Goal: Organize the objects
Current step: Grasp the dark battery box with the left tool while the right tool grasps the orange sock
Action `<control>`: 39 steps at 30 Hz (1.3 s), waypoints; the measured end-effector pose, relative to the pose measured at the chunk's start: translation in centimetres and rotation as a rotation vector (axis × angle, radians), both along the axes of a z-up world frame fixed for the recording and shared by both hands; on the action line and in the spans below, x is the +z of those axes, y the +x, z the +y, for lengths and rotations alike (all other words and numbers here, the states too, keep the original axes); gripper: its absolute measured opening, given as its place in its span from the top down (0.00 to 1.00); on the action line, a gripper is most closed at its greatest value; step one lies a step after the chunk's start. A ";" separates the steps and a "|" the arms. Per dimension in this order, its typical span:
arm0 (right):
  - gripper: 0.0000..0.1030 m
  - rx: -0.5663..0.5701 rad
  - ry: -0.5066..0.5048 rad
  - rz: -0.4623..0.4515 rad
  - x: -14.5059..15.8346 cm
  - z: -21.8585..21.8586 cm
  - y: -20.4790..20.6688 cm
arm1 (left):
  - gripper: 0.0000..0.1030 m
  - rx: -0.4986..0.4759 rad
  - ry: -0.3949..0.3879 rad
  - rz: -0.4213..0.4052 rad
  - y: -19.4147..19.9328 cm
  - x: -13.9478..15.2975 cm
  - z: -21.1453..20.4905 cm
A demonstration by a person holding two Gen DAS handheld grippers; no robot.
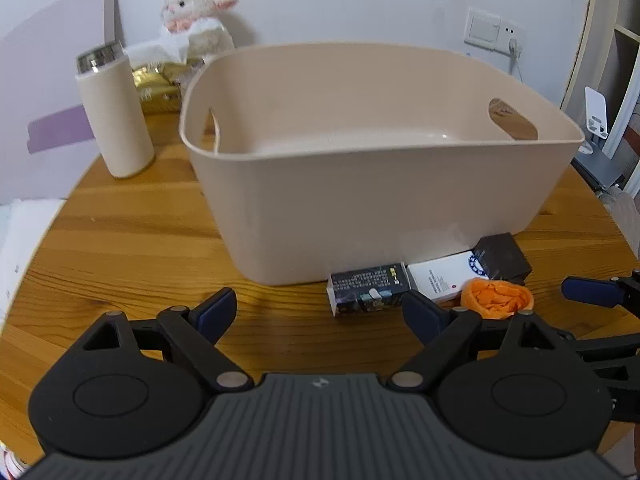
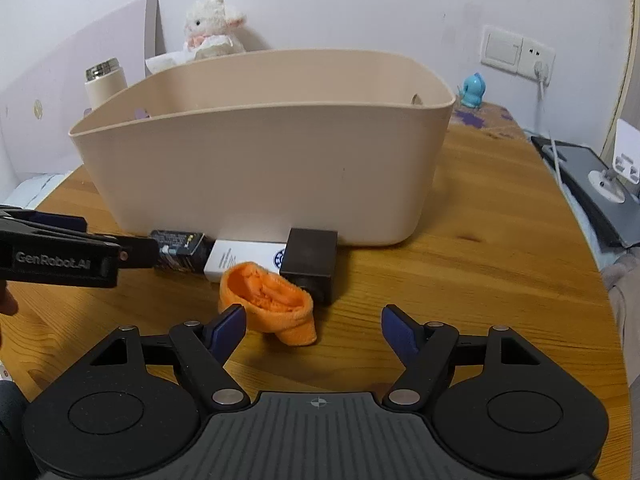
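Note:
An empty beige basket (image 1: pixel 360 200) stands mid-table. Along its near wall lie a dark printed box (image 1: pixel 368 290), a white box (image 1: pixel 444 276), a black box (image 1: pixel 502 258) and a crumpled orange cloth (image 1: pixel 496 298). My left gripper (image 1: pixel 320 314) is open low over the table, and the printed box sits just beyond its right fingertip. My right gripper (image 2: pixel 314 328) is open too. The orange cloth (image 2: pixel 268 304) lies just ahead of its left fingertip, touching the black box (image 2: pixel 310 264) and the white box (image 2: pixel 244 258). Neither gripper holds anything.
The round wooden table (image 1: pixel 120 248) also carries a white-sleeved flask (image 1: pixel 116 120), gold packets (image 1: pixel 156 84) and a plush lamb (image 1: pixel 196 12) at the back left. A blue figurine (image 2: pixel 472 92) and a grey stand (image 2: pixel 600 188) sit at the right. A cable hangs from the wall socket (image 2: pixel 540 68).

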State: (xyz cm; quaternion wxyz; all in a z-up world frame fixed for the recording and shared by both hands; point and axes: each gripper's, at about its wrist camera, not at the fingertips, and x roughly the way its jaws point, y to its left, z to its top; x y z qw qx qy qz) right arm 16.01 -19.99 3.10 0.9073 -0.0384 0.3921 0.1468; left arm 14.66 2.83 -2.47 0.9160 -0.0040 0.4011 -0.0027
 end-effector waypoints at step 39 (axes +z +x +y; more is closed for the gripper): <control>0.92 0.044 -0.008 -0.077 2.8 0.1 -1.6 | 0.50 0.012 -0.037 -0.026 -1.3 1.6 0.1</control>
